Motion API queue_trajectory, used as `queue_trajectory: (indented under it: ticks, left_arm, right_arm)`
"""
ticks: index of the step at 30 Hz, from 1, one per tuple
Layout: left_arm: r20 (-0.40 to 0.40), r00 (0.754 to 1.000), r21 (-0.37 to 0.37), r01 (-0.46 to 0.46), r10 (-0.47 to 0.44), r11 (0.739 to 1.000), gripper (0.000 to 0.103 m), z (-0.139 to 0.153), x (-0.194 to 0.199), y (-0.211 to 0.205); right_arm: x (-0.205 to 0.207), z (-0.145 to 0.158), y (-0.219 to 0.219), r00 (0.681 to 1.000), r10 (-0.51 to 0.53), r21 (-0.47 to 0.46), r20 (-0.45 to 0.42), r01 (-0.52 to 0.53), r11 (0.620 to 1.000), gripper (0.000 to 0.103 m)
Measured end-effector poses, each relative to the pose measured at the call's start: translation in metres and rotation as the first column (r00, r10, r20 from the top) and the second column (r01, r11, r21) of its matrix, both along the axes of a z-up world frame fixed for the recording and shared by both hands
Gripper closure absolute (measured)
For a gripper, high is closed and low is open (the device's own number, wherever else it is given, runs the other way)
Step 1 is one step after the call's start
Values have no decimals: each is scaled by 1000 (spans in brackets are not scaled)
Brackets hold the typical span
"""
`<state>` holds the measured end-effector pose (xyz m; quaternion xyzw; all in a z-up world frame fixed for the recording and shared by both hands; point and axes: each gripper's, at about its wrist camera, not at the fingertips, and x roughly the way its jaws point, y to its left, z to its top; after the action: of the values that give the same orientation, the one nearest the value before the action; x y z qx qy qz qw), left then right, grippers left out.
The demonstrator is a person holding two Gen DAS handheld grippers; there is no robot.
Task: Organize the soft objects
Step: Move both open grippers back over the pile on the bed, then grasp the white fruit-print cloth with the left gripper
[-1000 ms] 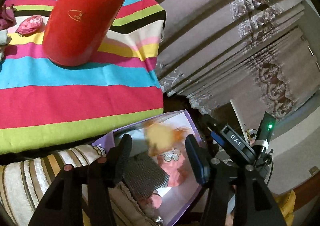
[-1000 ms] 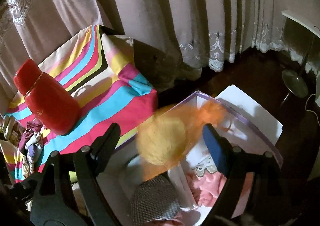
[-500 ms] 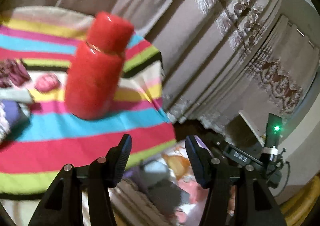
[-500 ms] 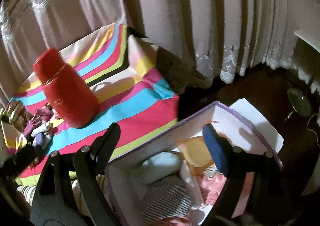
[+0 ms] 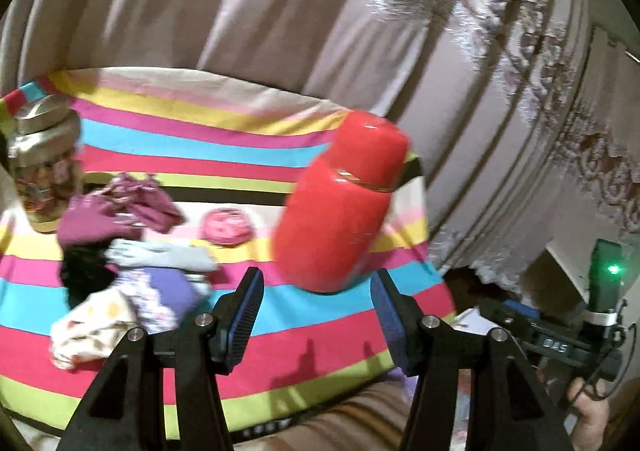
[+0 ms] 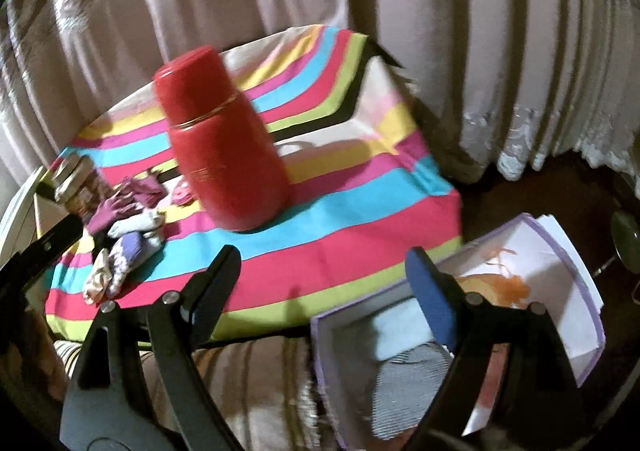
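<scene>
Both grippers are open and hold nothing. The left gripper hovers above the striped cloth, and the pile of soft clothes lies to its left, beside a pink round pouch. A red flask stands upright on the cloth, right of the pouch. The right gripper hangs between the cloth and the purple box, where an orange fluffy thing and a grey checked piece lie inside.

Red flask upright on striped cloth, curtains behind.
</scene>
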<state>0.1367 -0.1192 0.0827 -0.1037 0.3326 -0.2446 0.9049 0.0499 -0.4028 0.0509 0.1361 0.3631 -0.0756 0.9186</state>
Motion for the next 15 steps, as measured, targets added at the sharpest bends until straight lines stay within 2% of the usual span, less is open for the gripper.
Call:
queue_trajectory:
  ticks: [8, 13, 15]
  left_arm:
    - [-79, 996, 92, -31, 38, 995, 46, -22, 19, 61]
    - [-89, 994, 222, -37, 58, 974, 46, -35, 22, 73]
    - [-110, 993, 267, -17, 48, 964, 43, -42, 24, 75]
  right_arm:
    - [20, 1, 50, 993, 119, -30, -14, -120, 992, 17]
    - [32, 3, 76, 984, 177, -40, -26, -178, 983, 17]
    - [35, 4, 86, 979, 201, -50, -28, -202, 978, 17]
